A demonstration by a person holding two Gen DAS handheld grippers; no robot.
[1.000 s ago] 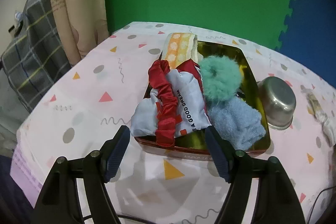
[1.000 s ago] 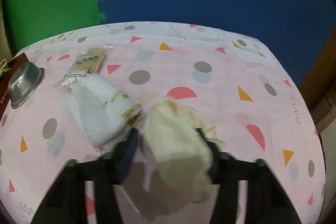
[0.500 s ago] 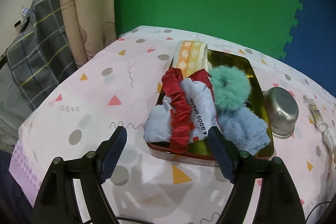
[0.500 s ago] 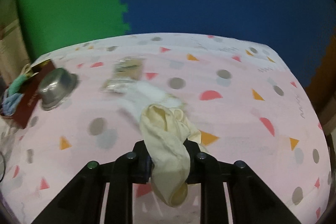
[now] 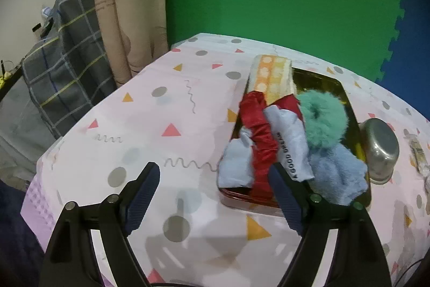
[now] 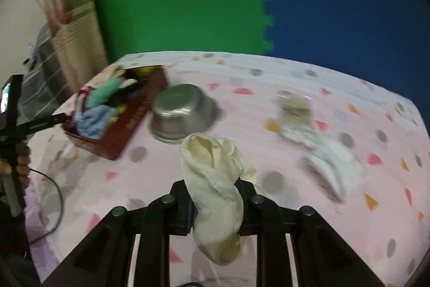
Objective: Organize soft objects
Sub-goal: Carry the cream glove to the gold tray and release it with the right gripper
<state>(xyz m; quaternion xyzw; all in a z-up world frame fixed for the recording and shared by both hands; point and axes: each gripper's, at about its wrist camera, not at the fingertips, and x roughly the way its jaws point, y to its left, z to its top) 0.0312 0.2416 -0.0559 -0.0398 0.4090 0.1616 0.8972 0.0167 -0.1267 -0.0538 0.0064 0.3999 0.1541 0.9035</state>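
My right gripper (image 6: 215, 201) is shut on a cream sock (image 6: 212, 179) and holds it above the pink table. A red tin box (image 5: 247, 199) holds soft things: a red scrunchie (image 5: 259, 131), a grey printed cloth (image 5: 289, 141), a teal fluffy scrunchie (image 5: 322, 117), a light blue sock (image 5: 338, 174) and an orange dotted cloth (image 5: 272, 75). The box also shows in the right wrist view (image 6: 129, 123), far left. My left gripper (image 5: 215, 195) is open and empty, in front of the box's near left corner. A white sock (image 6: 333, 166) lies on the table to the right.
A steel bowl (image 6: 182, 112) sits upside down beside the box, also in the left wrist view (image 5: 381, 149). A bag of cotton swabs (image 6: 294, 106) lies behind the white sock. A curtain (image 5: 123, 4) and plaid cloth (image 5: 61, 66) stand left of the table. A cable (image 6: 51, 209) lies at the near left edge.
My right gripper closed on the cream sock, lifted it and swung left toward the bowl and box. My left gripper drew back and to the left of the box, still open.
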